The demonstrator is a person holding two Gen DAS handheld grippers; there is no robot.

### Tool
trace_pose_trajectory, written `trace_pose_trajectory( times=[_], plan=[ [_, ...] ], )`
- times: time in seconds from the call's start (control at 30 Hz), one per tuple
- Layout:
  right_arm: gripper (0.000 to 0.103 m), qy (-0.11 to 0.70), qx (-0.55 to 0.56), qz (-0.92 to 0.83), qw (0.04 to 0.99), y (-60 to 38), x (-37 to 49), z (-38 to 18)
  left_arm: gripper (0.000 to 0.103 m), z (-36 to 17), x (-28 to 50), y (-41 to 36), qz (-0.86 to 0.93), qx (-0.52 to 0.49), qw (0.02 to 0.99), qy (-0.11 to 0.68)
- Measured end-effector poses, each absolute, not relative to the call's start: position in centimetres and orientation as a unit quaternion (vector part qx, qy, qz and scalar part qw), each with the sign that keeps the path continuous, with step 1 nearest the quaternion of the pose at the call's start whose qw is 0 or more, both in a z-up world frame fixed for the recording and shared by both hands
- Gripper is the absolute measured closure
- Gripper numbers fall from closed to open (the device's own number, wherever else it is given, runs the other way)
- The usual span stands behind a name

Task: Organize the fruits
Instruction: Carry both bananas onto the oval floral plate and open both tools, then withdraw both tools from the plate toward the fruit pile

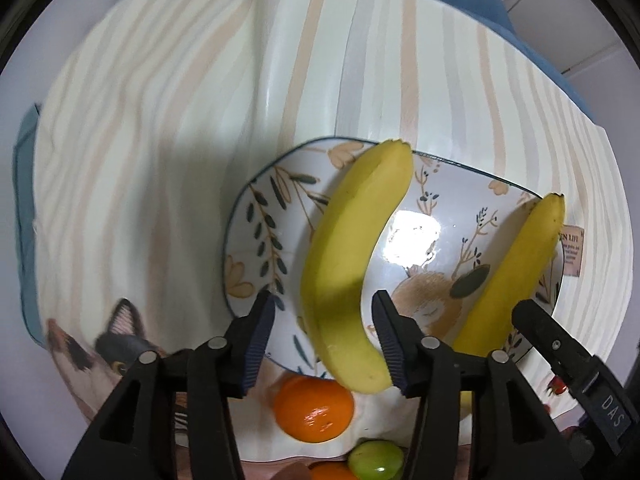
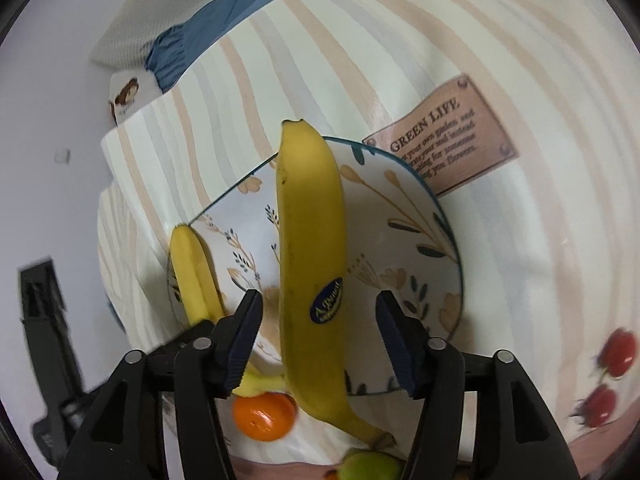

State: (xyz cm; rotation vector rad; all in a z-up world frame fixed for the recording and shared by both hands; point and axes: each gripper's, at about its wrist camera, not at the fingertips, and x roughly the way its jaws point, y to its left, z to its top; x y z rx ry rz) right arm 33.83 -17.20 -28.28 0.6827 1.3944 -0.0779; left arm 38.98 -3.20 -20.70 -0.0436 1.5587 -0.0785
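Two yellow bananas lie across a flower-patterned plate [image 1: 256,240]. In the left wrist view one banana [image 1: 352,264] runs between the fingers of my left gripper [image 1: 323,300], which is open, with a gap at the left pad. The other banana [image 1: 516,276] lies at the plate's right rim beside a black finger of the right gripper [image 1: 560,344]. In the right wrist view the stickered banana [image 2: 312,240] lies between the spread fingers of my right gripper [image 2: 319,298], which is open and clear of it on both sides. The first banana [image 2: 192,276] lies to its left.
An orange [image 1: 314,408] and a green fruit [image 1: 376,460] sit on the striped cloth [image 1: 160,140] just in front of the plate [image 2: 420,248]. A "GREEN LIFE" label [image 2: 440,140] lies beyond the plate. Blue fabric [image 2: 208,28] borders the cloth's far edge.
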Motion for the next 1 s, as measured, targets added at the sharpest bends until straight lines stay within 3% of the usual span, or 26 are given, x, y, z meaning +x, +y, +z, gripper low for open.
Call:
trace_pose_trajectory(
  times=[0.13,0.2,0.3,0.4,1.0],
  plan=[
    [0.030,0.635,0.232,-0.033,0.736,-16.1,33.3,-26.6,0.039,-19.0,38.6,-3.5,-0.034,0.007,0.729,0.683],
    [0.028,0.636,0.198,-0.032,0.746,-15.4,32.9,-25.8,0.021,-18.1,38.3,-3.8,-0.032,0.024,0.739,0.673],
    [0.018,0.632,0.160,-0.032,0.757,-14.7,32.3,-24.7,0.008,-16.9,37.7,-3.9,-0.032,0.035,0.752,0.658],
    [0.005,0.628,0.134,-0.029,0.766,-14.4,31.6,-23.6,0.005,-15.8,36.5,-4.1,-0.029,0.041,0.764,0.644],
    [0.002,0.545,0.091,-0.040,0.832,-13.0,24.6,-14.1,0.002,-7.4,28.8,-2.3,-0.053,0.051,0.827,0.557]
  ],
)
